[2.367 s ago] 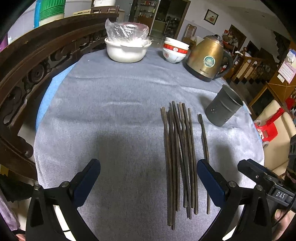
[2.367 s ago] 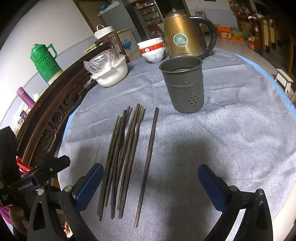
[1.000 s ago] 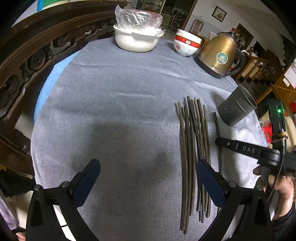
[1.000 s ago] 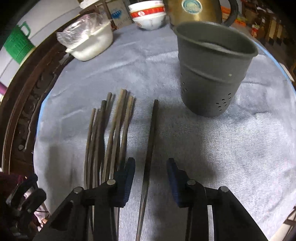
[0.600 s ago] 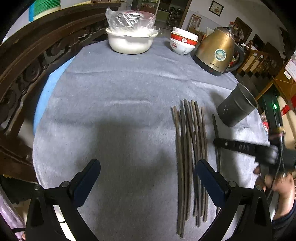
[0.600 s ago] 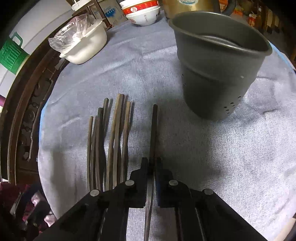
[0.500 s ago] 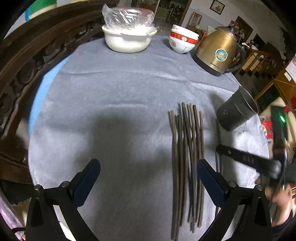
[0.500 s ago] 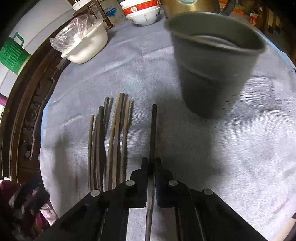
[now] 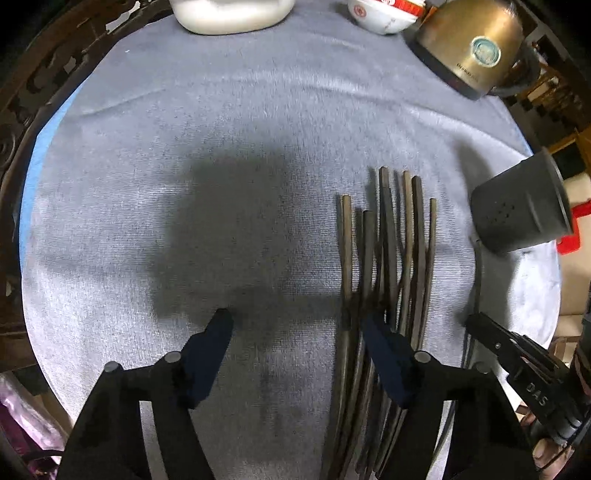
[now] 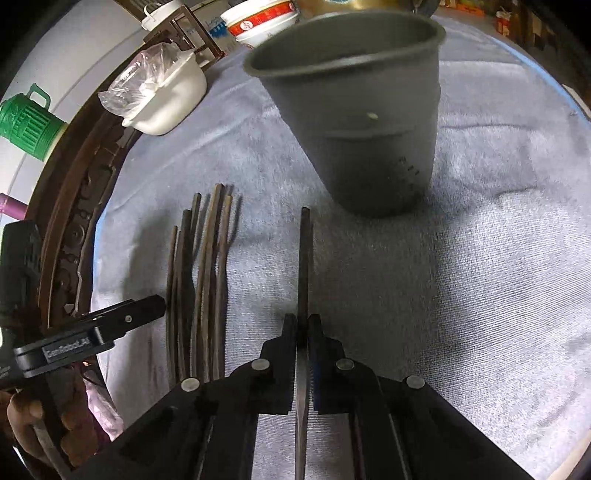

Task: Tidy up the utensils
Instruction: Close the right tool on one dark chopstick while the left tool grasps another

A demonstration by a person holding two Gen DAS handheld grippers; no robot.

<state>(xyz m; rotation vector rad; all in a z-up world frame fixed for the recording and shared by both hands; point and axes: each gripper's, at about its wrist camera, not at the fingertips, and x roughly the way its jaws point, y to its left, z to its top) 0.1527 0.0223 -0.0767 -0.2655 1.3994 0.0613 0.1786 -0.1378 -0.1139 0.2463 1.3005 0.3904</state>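
Several dark chopsticks (image 9: 384, 240) lie side by side on the grey cloth (image 9: 184, 147). My left gripper (image 9: 295, 326) points down at their left edge. Its jaws are closing, with the leftmost sticks just inside the right finger (image 9: 380, 350) and no pad pressing on them. A single chopstick (image 10: 304, 258) lies apart to the right, with my right gripper (image 10: 303, 325) shut on it near its middle. The stick's far end points at the dark grey perforated holder cup (image 10: 369, 129), which stands upright just beyond it. The left gripper (image 10: 147, 306) also shows at the left of the right wrist view.
A gold kettle (image 9: 469, 48), stacked red-and-white bowls (image 9: 380, 14) and a white bowl covered in plastic (image 9: 229, 14) stand at the far edge. A carved wooden chair back (image 9: 22, 92) curves along the left. A green flask (image 10: 26, 122) stands behind it.
My right gripper has shut on the single chopstick and edged toward the cup. My left gripper has moved right and lower onto the bundle's left edge, and its jaws have narrowed.
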